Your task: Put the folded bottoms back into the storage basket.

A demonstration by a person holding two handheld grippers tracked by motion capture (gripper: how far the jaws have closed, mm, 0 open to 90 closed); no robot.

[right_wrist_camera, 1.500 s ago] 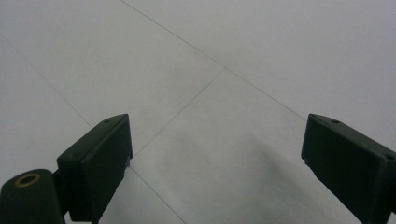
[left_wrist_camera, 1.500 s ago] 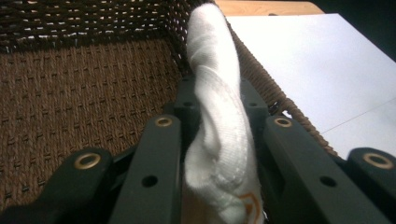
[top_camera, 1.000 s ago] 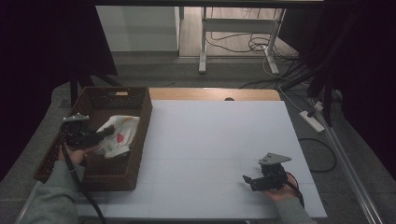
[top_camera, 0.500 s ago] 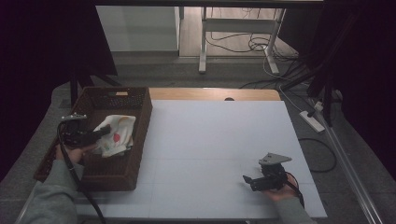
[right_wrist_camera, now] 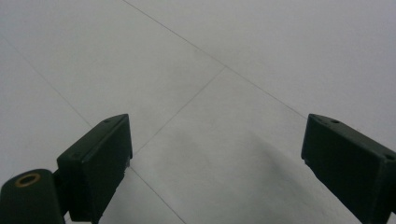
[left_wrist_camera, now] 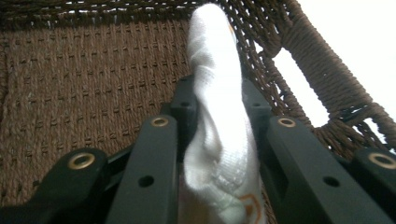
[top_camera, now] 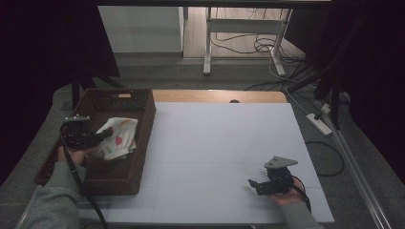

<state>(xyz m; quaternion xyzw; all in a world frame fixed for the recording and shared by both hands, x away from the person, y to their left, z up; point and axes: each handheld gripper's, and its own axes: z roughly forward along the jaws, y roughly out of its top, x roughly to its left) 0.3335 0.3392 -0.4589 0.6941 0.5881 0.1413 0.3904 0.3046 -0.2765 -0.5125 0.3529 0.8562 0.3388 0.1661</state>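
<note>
Where the white cloth (top_camera: 117, 137) lies bunched against the right wall of the brown woven basket (top_camera: 125, 98), the left gripper (top_camera: 101, 137) has its jaws clamped on one fold of it, the hand reaching in from the basket's left rim. In the left gripper view that cloth (left_wrist_camera: 215, 116) stands pinched as a narrow upright ridge between the two black jaws, with an orange printed mark near its lower edge, and the weave of the basket (left_wrist_camera: 84, 79) floor and the thick twisted cord of its rim show close behind; the high view gives instead the red and yellow spots on the cloth and its spread over the basket floor. The basket sits at the left end of a table (top_camera: 224, 143) covered in pale grey-white sheeting with faint seam lines, a strip of bare wood showing along the far edge. The right gripper (top_camera: 251, 183) rests low on the sheeting near the front right, well apart from the basket, and the right gripper view shows its jaws (right_wrist_camera: 215, 172) standing wide apart over bare sheet with nothing between them. Beyond the table lie a grey floor, a white table frame with loose cables, a power strip at the right and dark curtains at both sides.
</note>
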